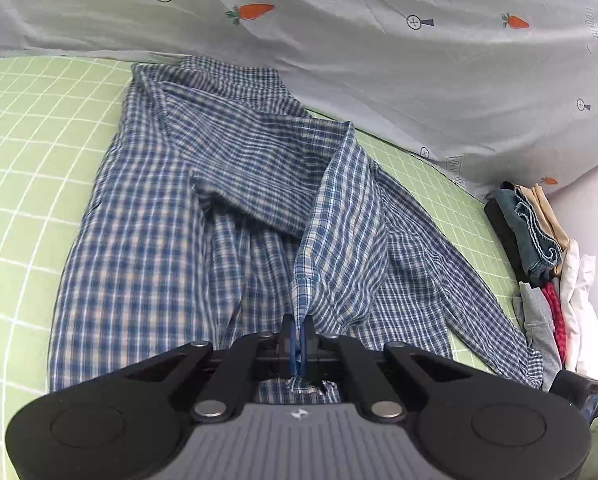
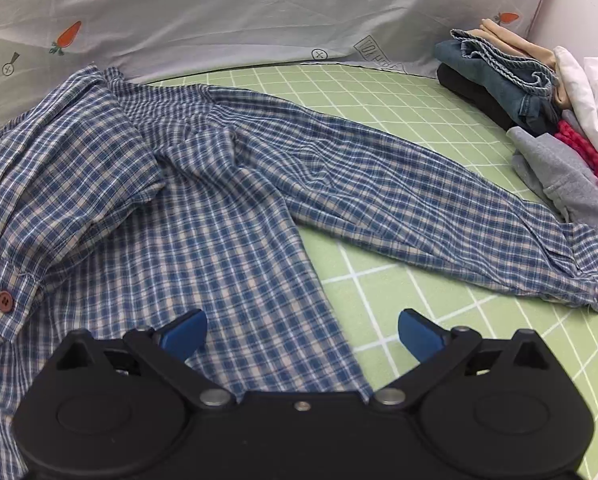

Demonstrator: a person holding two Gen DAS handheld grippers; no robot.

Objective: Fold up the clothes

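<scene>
The shirt (image 1: 219, 200), blue plaid, lies spread on the green gridded mat (image 1: 31, 160), collar end toward the far edge. In the left wrist view the left gripper (image 1: 298, 330) is pressed together on a raised fold of the shirt's edge, the cloth pulled up in a ridge running from the pads toward 12 o'clock. In the right wrist view the right gripper (image 2: 302, 334) stands spread wide above the shirt's lower hem edge, its blue pads (image 2: 187, 334) apart; no cloth is between them.

One sleeve (image 2: 439, 208) stretches across the mat toward 3 o'clock in the right view, its cuff ending just beside a pile (image 2: 539, 112) of folded clothes. The pile holds denim, black, beige, white, red and grey pieces; the grey piece touches or overlaps the cuff. A brown button (image 2: 4, 300) shows at 9 o'clock on a folded flap of the shirt.

Behind the mat, from 10 to 2 o'clock, hangs a pale sheet (image 1: 379, 40) printed with carrots, its lower edge meeting the mat. A plain pale wall (image 2: 579, 0) rises beside the pile at the right.
</scene>
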